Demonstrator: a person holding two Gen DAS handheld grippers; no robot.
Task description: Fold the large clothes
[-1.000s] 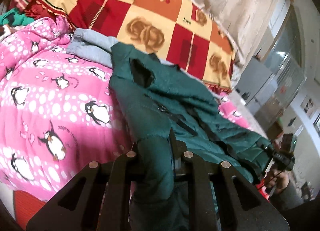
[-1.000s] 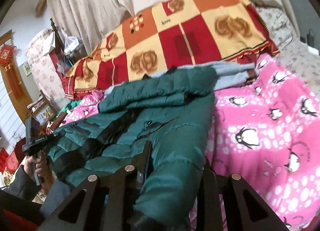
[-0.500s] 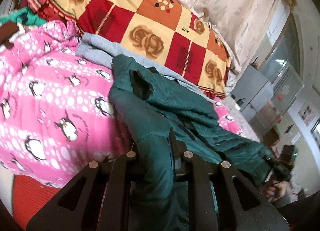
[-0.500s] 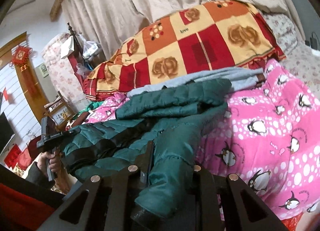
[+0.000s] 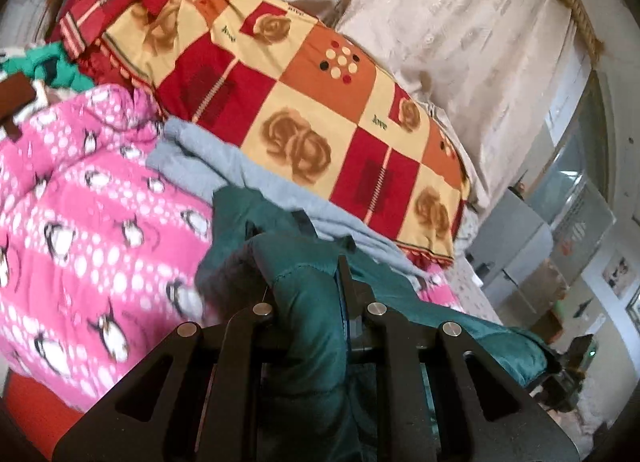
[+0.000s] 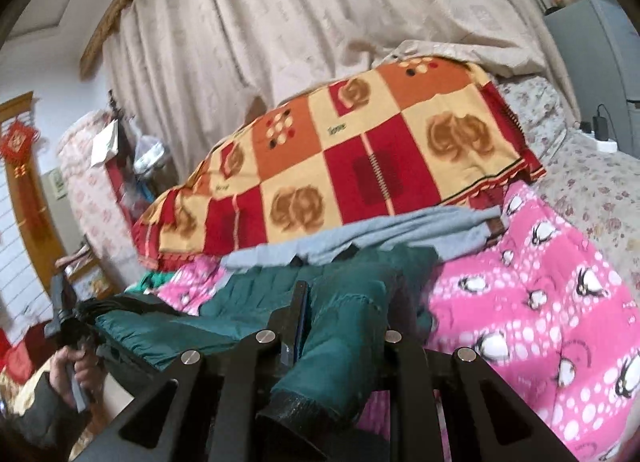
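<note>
A dark green padded jacket [image 5: 308,302] [image 6: 248,302] lies across a pink penguin-print quilt [image 5: 80,222] [image 6: 540,302] on a bed. My left gripper [image 5: 310,286] is shut on one green sleeve, which bulges up between its fingers and hangs over the frame. My right gripper [image 6: 344,302] is shut on the other sleeve, whose black cuff [image 6: 292,414] droops toward the camera. The held ends are lifted off the quilt, and the jacket's body sags between the two grippers. In the right wrist view a hand [image 6: 76,366] holds the left gripper at the far left.
A folded light blue garment [image 5: 240,182] [image 6: 380,234] lies behind the jacket. A red, orange and cream checked blanket [image 5: 300,114] [image 6: 360,166] is heaped behind that, against beige curtains [image 6: 280,22]. A grey cabinet [image 5: 516,242] stands right of the bed.
Both grippers have risen with the sleeves in them, lifting the jacket's ends off the quilt. More of the checked blanket and the curtains shows now.
</note>
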